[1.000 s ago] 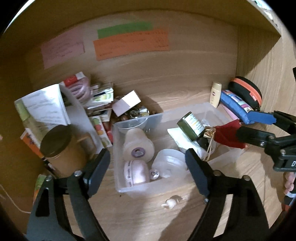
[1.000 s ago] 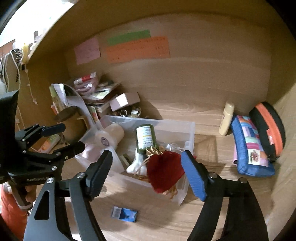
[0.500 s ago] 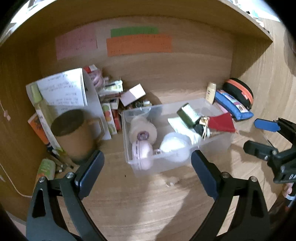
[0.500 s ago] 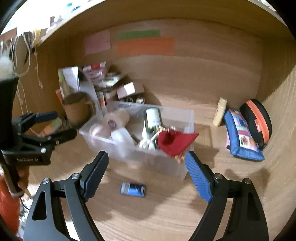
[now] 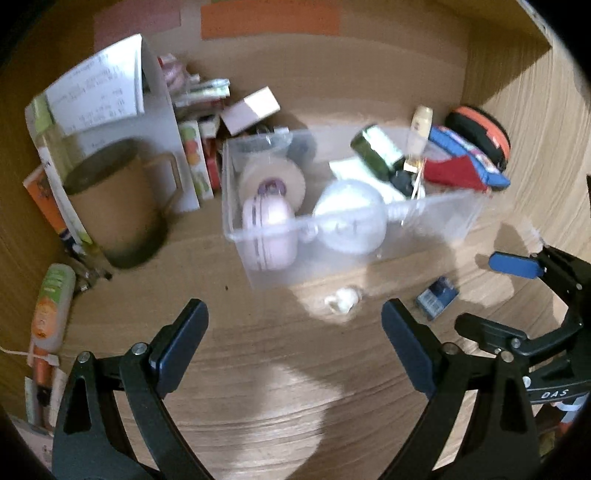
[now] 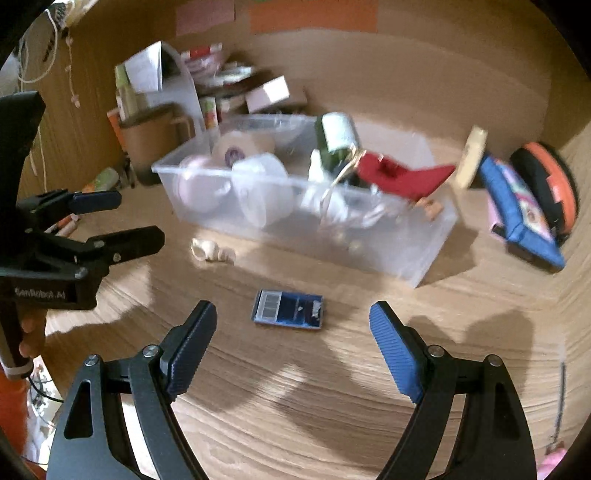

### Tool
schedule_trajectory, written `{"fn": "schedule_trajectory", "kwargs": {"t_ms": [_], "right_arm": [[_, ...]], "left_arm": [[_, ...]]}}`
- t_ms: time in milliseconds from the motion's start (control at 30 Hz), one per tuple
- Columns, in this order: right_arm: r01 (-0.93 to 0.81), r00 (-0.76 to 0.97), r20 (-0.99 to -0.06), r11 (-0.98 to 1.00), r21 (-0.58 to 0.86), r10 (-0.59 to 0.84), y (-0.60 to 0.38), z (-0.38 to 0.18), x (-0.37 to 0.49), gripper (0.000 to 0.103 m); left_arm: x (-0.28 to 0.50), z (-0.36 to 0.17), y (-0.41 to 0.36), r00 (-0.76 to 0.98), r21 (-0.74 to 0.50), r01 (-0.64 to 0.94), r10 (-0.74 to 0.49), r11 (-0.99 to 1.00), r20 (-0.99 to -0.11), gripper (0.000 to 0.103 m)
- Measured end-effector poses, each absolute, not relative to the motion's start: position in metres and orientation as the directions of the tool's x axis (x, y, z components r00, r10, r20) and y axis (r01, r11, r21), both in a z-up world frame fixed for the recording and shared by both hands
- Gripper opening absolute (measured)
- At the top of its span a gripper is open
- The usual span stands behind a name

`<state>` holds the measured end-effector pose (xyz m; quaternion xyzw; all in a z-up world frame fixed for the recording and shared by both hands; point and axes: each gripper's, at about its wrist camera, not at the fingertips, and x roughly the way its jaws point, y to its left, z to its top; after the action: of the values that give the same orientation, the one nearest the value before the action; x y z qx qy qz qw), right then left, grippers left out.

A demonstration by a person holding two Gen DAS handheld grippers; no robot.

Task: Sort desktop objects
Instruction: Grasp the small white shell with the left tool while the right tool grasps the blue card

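Right wrist view: my right gripper and left gripper both gape, empty. Clear bin mostly filled; blue card and white shell-like bit left on desk.

Wooden desk surface, wooden back wall behind. Orange paper strip and pink paper note stuck on back wall, pink left of orange. White paper sheet with printed lines far left, propped against upright white board. White cord hanging at far left edge in right wrist view.
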<state>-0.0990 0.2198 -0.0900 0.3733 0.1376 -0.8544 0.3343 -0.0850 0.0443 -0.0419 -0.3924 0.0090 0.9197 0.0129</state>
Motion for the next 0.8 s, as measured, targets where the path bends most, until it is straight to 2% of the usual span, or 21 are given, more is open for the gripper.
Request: {"fn": "schedule_trajectory", "kwargs": {"t_ms": [267, 567, 800], "right_arm": [[0.697, -0.473, -0.776, -0.716, -0.040, -0.418, 0.203, -0.111, -0.108, 0.083], [0.716, -0.417, -0.804, -0.698, -0.004, -0.423, 0.199, -0.116, -0.124, 0.080], [0.737, -0.417, -0.796, -0.675, -0.014, -0.439, 0.201, -0.113, -0.124, 0.059]], "left_arm": [[-0.100, -0.068, 0.043, -0.631, -0.010, -0.039, 0.033, -0.999, -0.775, 0.096], [-0.114, -0.074, 0.051, -0.611, 0.010, -0.031, 0.011, -0.999, -0.791, 0.096], [-0.125, -0.078, 0.068, -0.595, 0.046, -0.074, 0.007, -0.996, -0.804, 0.096]]}}
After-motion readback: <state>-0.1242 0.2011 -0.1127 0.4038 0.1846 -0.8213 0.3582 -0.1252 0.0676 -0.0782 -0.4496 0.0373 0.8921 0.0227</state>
